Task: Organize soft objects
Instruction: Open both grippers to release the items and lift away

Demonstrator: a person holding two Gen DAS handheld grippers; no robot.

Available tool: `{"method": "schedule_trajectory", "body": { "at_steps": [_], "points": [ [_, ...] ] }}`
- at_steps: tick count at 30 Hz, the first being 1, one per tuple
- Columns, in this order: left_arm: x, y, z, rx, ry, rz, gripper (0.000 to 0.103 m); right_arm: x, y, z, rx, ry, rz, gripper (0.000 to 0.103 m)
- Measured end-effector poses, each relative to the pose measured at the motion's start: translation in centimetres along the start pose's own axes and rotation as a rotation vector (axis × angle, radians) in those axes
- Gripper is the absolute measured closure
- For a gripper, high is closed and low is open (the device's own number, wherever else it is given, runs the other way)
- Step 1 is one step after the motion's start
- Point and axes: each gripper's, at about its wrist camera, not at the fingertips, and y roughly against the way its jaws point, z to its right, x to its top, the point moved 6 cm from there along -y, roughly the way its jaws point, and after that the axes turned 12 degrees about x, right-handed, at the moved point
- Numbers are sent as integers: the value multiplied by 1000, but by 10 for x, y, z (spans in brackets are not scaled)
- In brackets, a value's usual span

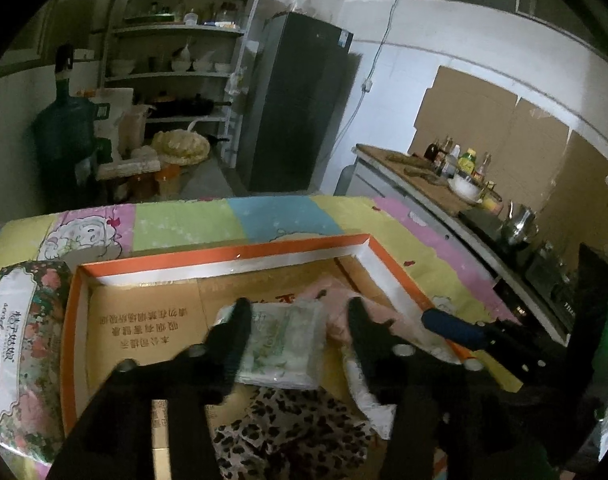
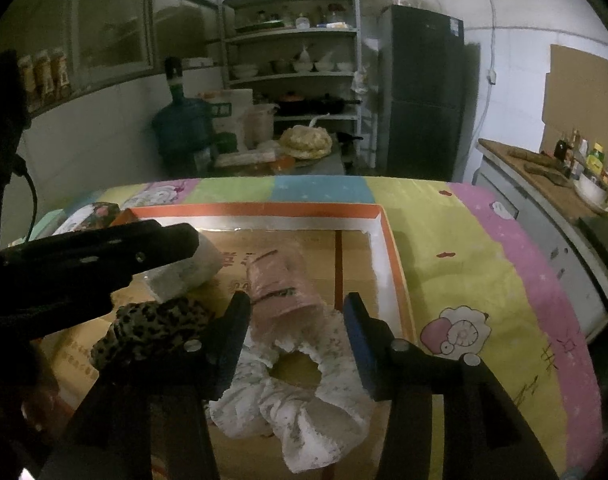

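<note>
A shallow cardboard box with an orange rim [image 1: 224,258] [image 2: 264,212] lies on the table. In it, a white-green tissue pack [image 1: 284,344] rests between the fingers of my left gripper [image 1: 298,320], which is open; its right finger stands clear of the pack. A leopard-print cloth [image 1: 288,428] [image 2: 156,328] lies nearer the camera. My right gripper [image 2: 296,320] is open over a white ruffled cloth ring [image 2: 304,380], with a pink wrapped bundle [image 2: 280,284] just beyond it. One finger of my left gripper [image 2: 144,248] shows at the left of the right wrist view.
A floral-printed tissue pack [image 1: 20,340] sits outside the box at the left. The patchwork tablecloth [image 2: 464,260] extends to the right. Beyond stand a counter with bottles [image 1: 464,168], a dark fridge [image 1: 300,100], shelves [image 2: 292,76] and a water jug [image 2: 180,120].
</note>
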Motion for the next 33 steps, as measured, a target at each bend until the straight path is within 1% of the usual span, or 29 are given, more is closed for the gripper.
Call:
{"method": "schedule_trajectory", "body": {
  "at_steps": [8, 10, 14, 19, 22, 23, 24, 26, 33],
  "points": [
    [6, 21, -7, 10, 9, 53, 46, -1, 6, -3, 3, -6, 11, 53],
    [7, 32, -10, 23, 10, 90, 46, -2, 9, -5, 5, -12, 21, 52],
    [7, 54, -16, 61, -6, 160, 46, -5, 16, -13, 16, -29, 51, 45],
    [3, 79, -24, 86, -26, 225, 46, -9, 27, -26, 25, -61, 94, 42],
    [0, 96, -29, 121, -59, 273, 46, -11, 35, -35, 39, -87, 123, 41],
    [-1, 101, -31, 136, -70, 284, 46, -11, 37, -38, 40, -92, 132, 37],
    [-2, 105, -34, 144, -74, 292, 46, -12, 39, -42, 37, -94, 139, 33],
    [-4, 111, -39, 150, -75, 299, 46, -12, 44, -51, 27, -93, 158, 30],
    [-15, 129, -63, 167, -36, 301, 45, -14, 57, -82, 18, -75, 203, 29]
  ]
}}
